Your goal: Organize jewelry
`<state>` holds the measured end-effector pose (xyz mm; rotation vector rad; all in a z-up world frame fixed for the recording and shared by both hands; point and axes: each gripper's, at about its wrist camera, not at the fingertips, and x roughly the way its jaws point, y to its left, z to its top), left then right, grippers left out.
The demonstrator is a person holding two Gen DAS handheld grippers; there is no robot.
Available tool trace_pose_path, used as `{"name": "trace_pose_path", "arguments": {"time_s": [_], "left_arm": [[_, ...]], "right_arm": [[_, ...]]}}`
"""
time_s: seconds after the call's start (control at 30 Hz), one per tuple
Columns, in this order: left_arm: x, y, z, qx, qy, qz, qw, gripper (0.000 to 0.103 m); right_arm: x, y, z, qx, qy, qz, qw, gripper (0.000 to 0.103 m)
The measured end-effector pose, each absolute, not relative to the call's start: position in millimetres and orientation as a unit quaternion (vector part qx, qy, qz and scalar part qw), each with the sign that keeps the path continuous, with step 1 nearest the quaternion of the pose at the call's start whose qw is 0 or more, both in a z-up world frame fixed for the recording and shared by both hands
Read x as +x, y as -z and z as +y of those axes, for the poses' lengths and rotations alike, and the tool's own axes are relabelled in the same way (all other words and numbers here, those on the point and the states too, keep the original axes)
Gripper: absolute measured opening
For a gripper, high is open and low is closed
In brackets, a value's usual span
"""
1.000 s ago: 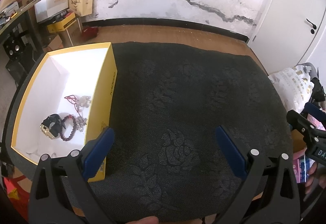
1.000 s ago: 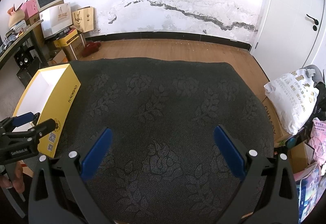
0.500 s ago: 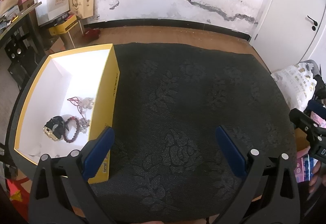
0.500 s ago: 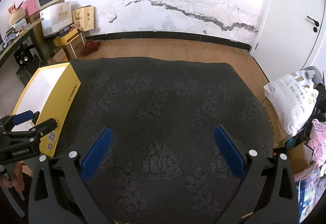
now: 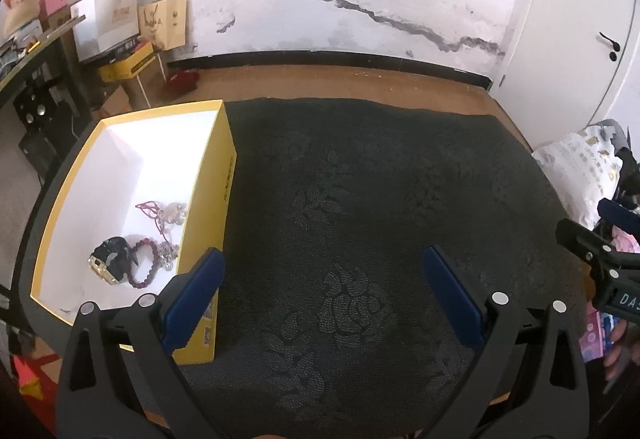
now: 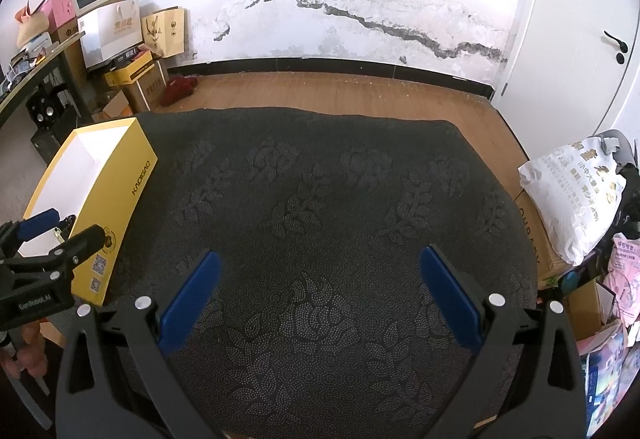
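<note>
A yellow box (image 5: 224,175) with a white inside stands at the left of the black floral cloth (image 5: 360,199). In it lie a black and gold watch (image 5: 110,263), a dark red bead bracelet (image 5: 144,271), a pink string piece (image 5: 150,208) and silvery jewelry (image 5: 170,251). My left gripper (image 5: 324,271) is open and empty, above the cloth just right of the box. My right gripper (image 6: 320,273) is open and empty over the cloth's middle. The box also shows in the right wrist view (image 6: 120,195), with the left gripper (image 6: 48,235) beside it.
The cloth (image 6: 340,199) covers a table with wooden floor beyond. Boxes and paper bags (image 6: 120,27) stack at the far left by a desk. A white printed bag (image 6: 572,195) and cartons sit at the right edge. A white door (image 6: 580,19) is at the right.
The left gripper has drawn back and tilted up a little, so the box and more of the wall show. The right gripper has barely moved. Both stay open.
</note>
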<state>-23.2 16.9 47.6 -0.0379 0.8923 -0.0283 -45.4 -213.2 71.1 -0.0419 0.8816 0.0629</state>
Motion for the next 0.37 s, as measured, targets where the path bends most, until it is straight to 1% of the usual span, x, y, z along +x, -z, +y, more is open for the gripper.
{"name": "trace_pose_path", "arguments": {"time_s": [0.13, 0.37], "left_arm": [[-24.2, -49.2, 17.9, -0.008, -0.014, 0.411, 0.912, 0.097], [-18.5, -46.6, 19.4, -0.007, -0.015, 0.426, 0.905, 0.097]], "right_arm": [[-44.5, -69.4, -213.5, -0.020, -0.029, 0.428, 0.903, 0.096], [-42.9, -62.1, -213.6, -0.021, -0.030, 0.433, 0.901, 0.096]]}}
